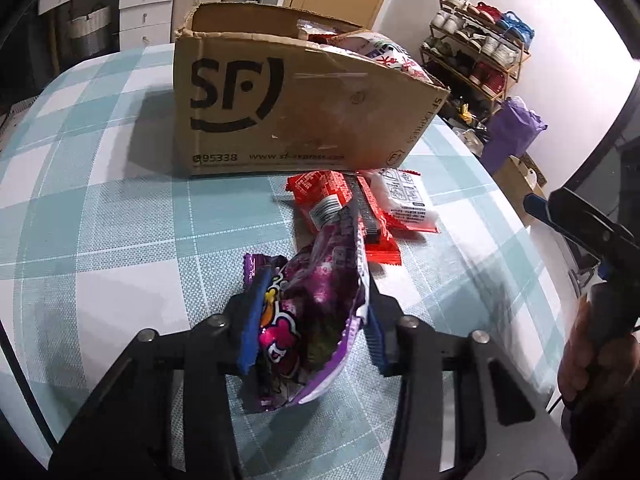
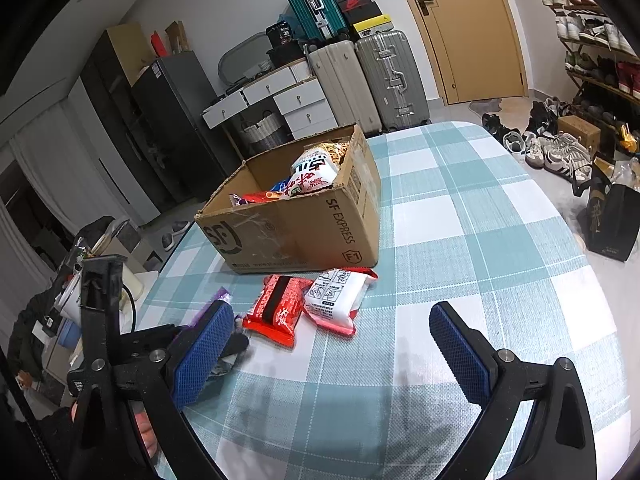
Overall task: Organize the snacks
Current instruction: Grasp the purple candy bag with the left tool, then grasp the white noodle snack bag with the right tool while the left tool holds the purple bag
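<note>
My left gripper (image 1: pixel 312 300) is shut on a purple snack bag (image 1: pixel 308 304) and holds it just above the checked tablecloth. Ahead of it lie a red snack packet (image 1: pixel 340 208) and a white snack packet (image 1: pixel 406 202), in front of an open cardboard SF box (image 1: pixel 296 108) that holds several snacks. In the right wrist view my right gripper (image 2: pixel 332 328) is open and empty above the cloth, near the red packet (image 2: pixel 278 310) and white packet (image 2: pixel 336 296). The box (image 2: pixel 304 232) stands beyond them. The purple bag (image 2: pixel 218 300) shows only partly behind the left pad.
The table (image 2: pixel 460 240) has a teal and white checked cloth. Its edges drop off at left and right. Suitcases (image 2: pixel 384 80), drawers, a shoe rack (image 1: pixel 480 48) and bags on the floor stand around the room.
</note>
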Tool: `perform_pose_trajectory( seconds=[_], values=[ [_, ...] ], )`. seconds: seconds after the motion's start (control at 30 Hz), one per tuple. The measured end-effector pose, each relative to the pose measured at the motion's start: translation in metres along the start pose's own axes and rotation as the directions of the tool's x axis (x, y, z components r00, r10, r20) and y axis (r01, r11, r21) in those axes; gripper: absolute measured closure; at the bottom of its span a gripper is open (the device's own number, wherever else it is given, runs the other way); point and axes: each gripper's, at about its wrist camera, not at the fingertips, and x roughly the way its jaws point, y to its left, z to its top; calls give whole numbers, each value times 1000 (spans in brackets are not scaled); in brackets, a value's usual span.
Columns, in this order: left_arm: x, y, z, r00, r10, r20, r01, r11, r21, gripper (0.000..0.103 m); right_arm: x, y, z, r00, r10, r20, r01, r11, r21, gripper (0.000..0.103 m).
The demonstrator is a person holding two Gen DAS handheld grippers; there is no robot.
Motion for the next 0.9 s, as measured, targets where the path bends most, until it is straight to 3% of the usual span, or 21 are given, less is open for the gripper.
perform_pose_trajectory(
  seconds=[0.07,0.9],
  values=[
    [0,3,2,1000,-2,-1,2,1000,-2,72,1,-1,0,1000,1,-4,-1,1000,3,3],
    [-27,15,-2,999,-24,24,24,999,-23,72,16,-6,-4,999,-8,-46,9,999,32,3]
  ],
)
